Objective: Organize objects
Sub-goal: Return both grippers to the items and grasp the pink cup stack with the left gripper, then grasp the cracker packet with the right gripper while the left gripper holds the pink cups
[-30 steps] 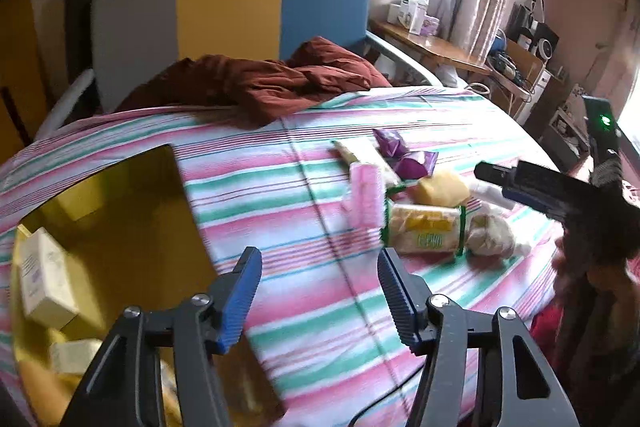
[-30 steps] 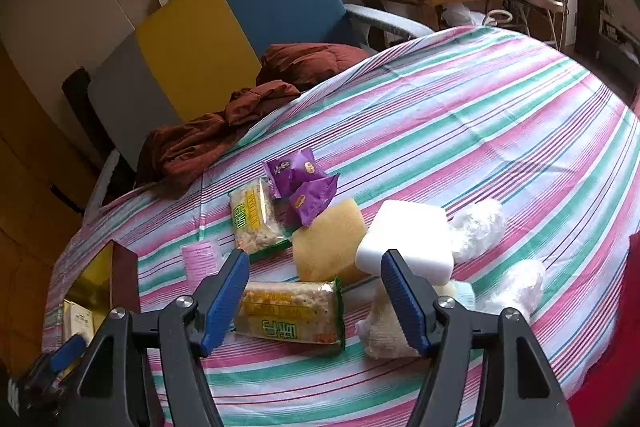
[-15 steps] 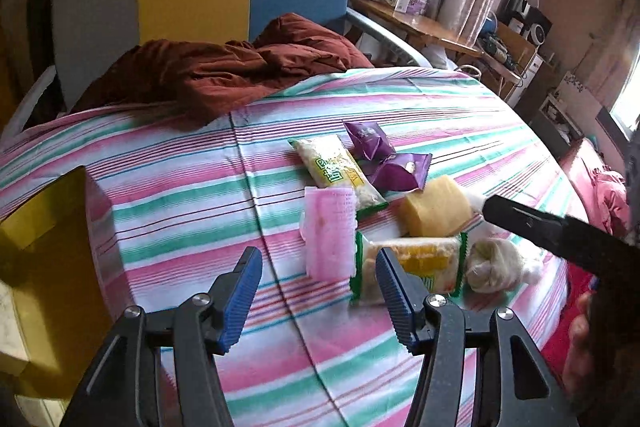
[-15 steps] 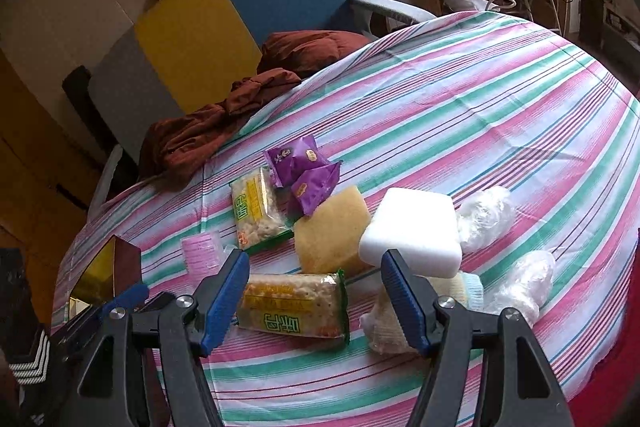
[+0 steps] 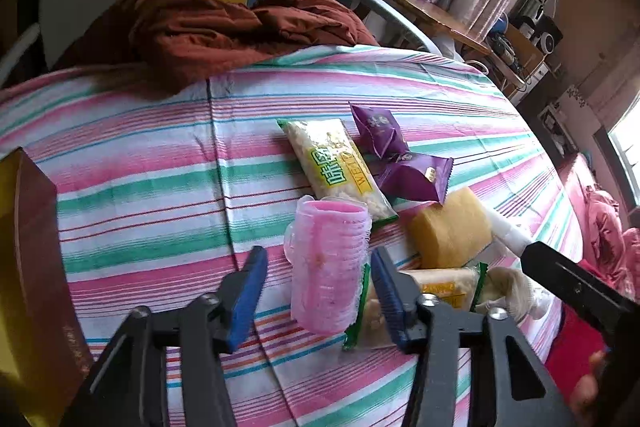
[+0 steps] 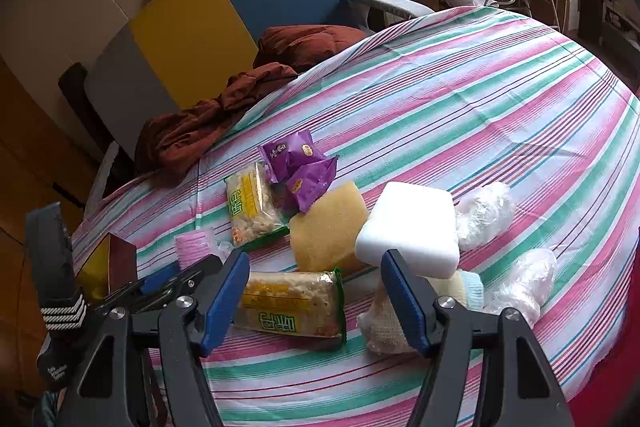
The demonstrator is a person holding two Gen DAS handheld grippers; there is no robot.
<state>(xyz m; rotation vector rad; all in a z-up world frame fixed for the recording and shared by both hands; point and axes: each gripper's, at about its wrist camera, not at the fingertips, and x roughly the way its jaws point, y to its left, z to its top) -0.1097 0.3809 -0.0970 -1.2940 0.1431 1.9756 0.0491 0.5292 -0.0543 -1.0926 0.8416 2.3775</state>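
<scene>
A pink stack of plastic cups lies on its side on the striped tablecloth; it also shows in the right wrist view. My left gripper is open, its jaws on either side of the stack's near end, not touching it. My right gripper is open and empty above a yellow snack pack. Nearby lie another snack pack, two purple packets, a yellow sponge and a white foam block.
A gold-lined brown box stands at the table's left edge. A rust-red blanket lies at the far edge before a grey, yellow and blue chair. Clear plastic bundles and cloth pieces lie at the right.
My left gripper has swung right from the box and closed in on the pink cup stack, which now lies between its open jaws. The right gripper has barely moved.
</scene>
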